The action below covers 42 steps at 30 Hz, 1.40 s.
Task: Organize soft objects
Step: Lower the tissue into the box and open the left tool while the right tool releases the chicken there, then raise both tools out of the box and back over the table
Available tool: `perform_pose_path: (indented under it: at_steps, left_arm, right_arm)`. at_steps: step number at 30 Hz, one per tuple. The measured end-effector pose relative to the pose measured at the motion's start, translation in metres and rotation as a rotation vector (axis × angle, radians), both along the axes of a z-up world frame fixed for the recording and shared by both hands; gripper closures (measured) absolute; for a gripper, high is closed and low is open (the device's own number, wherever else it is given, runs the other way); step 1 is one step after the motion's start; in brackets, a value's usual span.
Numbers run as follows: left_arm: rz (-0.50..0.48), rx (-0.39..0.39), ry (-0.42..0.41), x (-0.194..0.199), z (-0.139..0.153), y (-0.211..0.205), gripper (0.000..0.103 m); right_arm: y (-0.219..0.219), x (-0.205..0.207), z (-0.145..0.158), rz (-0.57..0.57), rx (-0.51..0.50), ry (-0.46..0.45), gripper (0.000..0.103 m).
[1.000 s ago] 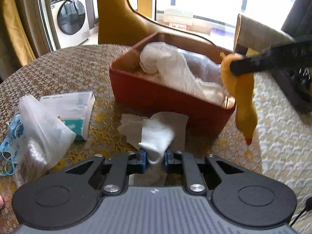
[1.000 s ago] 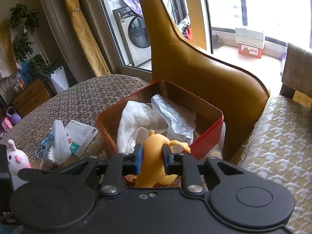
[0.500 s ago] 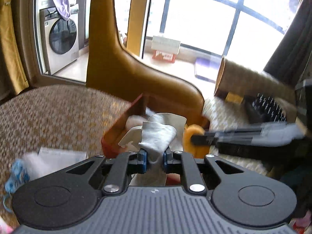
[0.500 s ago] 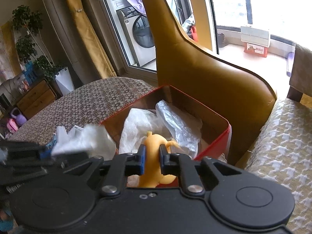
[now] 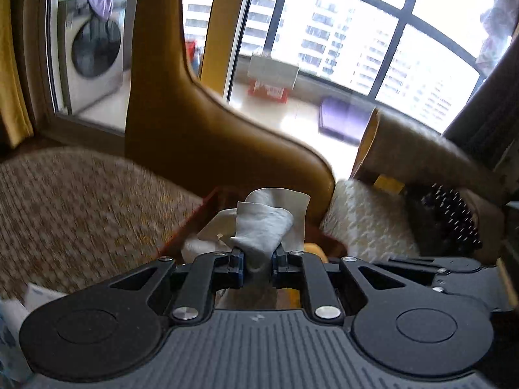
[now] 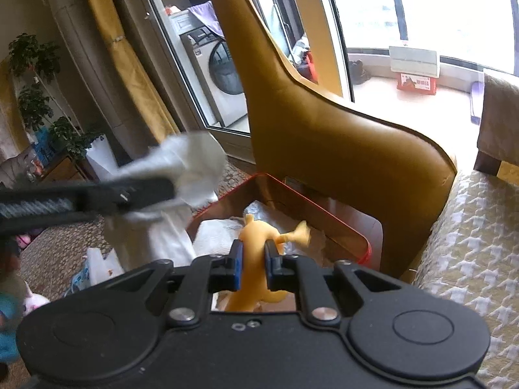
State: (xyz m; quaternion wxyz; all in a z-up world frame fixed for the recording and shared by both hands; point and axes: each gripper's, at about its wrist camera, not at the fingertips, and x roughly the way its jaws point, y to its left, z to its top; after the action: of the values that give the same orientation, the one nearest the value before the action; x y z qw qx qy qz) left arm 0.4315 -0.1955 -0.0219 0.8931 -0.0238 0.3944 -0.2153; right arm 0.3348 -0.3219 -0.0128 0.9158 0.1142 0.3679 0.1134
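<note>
A second ago the crumpled white cloth (image 5: 262, 223) lay draped on the patterned brown surface (image 5: 81, 201) in front of the red rectangular box (image 6: 327, 220); now it hangs clear of that surface, lifted and carried toward the box opening. The left hand-held gripper (image 5: 257, 261) is clenched on the cloth's bunched lower part, its blue pads pressing from both sides, with the loose upper folds standing above the fingers. In the right wrist view the same cloth shows as a blurred white mass beside the box's near-left corner — apparently in motion and not yet over the middle of the opening.

The right hand-held gripper (image 6: 252, 264) is grasping the soft yellow-orange rubber chicken toy (image 6: 256, 243) around its body. Against the earlier view the toy sits further over the box, its head and feet pointing into the interior, though it is not released.

That likely means both soft things are on their final approach, and the next step is to let them go inside the box.

The box already holds a white gauzy cloth (image 6: 214, 240) on its left side and a crinkled clear plastic bag (image 6: 259, 210) toward the back. Some room seems left near the right wall.
</note>
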Motion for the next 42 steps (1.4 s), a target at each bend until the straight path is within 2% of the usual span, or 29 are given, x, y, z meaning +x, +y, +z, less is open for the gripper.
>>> perform_pose_path:
  at_steps: [7,13,18,21,23,25,27,30,35,42]
  left_arm:
    - [0.006,0.044,0.073,0.009,-0.04,-0.004,0.089]
    - [0.004,0.078,0.096,0.014,-0.057,-0.006,0.089]
    - [0.015,0.091,0.112,0.018,-0.064,-0.007,0.087]
    - [0.014,0.097,0.125,0.02,-0.068,-0.008,0.079]
    - [0.017,0.095,0.127,0.021,-0.07,-0.007,0.068]
    - [0.036,0.113,0.115,0.021,-0.071,-0.004,0.039]
    - [0.039,0.094,0.113,0.022,-0.071,0.003,0.033]
    - [0.056,0.056,0.108,0.019,-0.065,0.011,0.033]
    - [0.04,0.047,0.058,0.002,-0.043,0.017,0.033]
    - [0.041,0.031,0.01,-0.036,-0.009,0.03,0.033]
  right_arm:
    - [0.005,0.007,-0.02,0.007,-0.022,0.046,0.09]
    - [0.006,0.011,-0.032,0.014,-0.029,0.072,0.088]
    - [0.007,0.013,-0.037,0.023,-0.026,0.079,0.082]
    - [0.01,0.01,-0.036,0.035,-0.048,0.068,0.078]
    - [0.012,0.008,-0.035,0.042,-0.077,0.061,0.078]
    - [0.01,0.007,-0.034,0.045,-0.091,0.058,0.077]
    - [0.007,0.005,-0.033,0.041,-0.082,0.058,0.075]
    - [0.003,0.001,-0.03,0.042,-0.076,0.05,0.064]
    - [0.005,-0.01,-0.018,0.061,-0.076,0.028,0.061]
    - [0.015,-0.036,0.008,0.071,-0.06,-0.017,0.052]
